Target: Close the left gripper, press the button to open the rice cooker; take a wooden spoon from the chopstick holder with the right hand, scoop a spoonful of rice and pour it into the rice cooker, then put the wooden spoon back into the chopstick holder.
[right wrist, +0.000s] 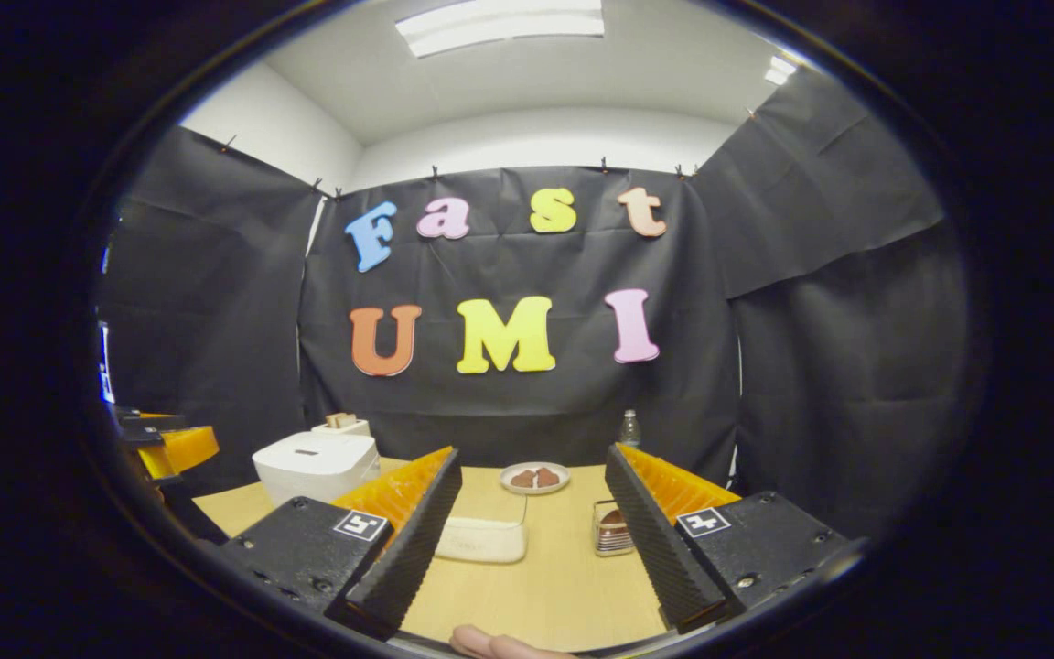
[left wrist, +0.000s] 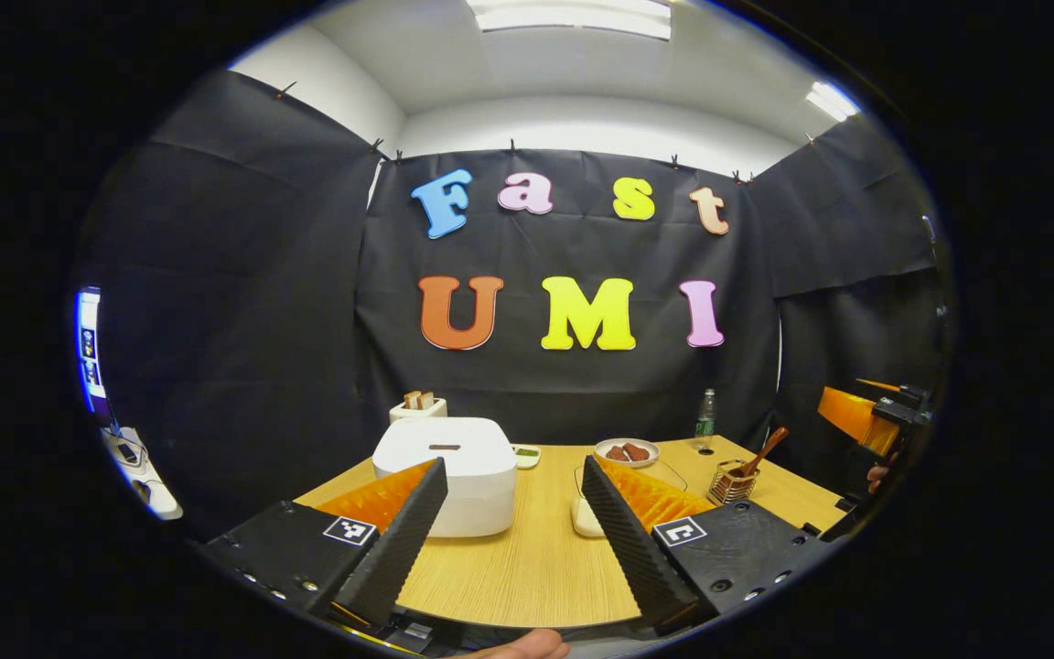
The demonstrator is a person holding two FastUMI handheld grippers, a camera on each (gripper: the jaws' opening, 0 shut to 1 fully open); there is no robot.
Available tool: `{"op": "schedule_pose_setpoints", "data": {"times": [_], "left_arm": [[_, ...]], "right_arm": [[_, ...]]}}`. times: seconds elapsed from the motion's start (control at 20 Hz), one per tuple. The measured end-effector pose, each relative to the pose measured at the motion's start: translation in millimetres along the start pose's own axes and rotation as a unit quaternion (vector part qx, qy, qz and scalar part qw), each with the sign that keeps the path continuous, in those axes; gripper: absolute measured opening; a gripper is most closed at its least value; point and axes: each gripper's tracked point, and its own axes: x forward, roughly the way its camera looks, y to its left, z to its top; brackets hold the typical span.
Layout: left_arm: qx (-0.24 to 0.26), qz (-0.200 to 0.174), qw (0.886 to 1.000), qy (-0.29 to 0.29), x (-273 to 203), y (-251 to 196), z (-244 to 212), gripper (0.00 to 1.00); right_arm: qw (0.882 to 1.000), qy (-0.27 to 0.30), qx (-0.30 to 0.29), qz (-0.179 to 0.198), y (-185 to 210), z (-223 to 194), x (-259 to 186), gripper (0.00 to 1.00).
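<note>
Both sets of jaws stand wide apart, holding nothing: left gripper (left wrist: 513, 531) and right gripper (right wrist: 532, 540), above the worktop (left wrist: 536, 567). I see the rice cooker (left wrist: 454, 471), lid down, beyond my left finger. Wooden spoon (left wrist: 763, 452) leans in the chopstick holder (left wrist: 730, 485), far right. Rice dish (right wrist: 481, 540) sits between.

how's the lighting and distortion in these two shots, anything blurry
Left gripper view: ceiling light panels glare white, the table is evenly lit, and fisheye bends the walls. Right gripper view: same overhead glare, the rice cooker is sharp, and edges go dim and soft.
</note>
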Motion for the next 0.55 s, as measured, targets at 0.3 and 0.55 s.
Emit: {"op": "schedule_pose_setpoints", "data": {"times": [0.3, 0.55], "left_arm": [[0.003, -0.007, 1.000, -0.010, -3.0, -0.7, 2.1, 0.94], [0.010, -0.017, 1.000, 0.001, -2.8, -5.8, -6.0, 0.94]], "right_arm": [[1.000, 0.013, 0.007, 0.009, 7.3, -6.7, 3.2, 0.96], [0.999, 0.014, 0.016, 0.026, 14.3, -9.4, 2.6, 0.96]]}}
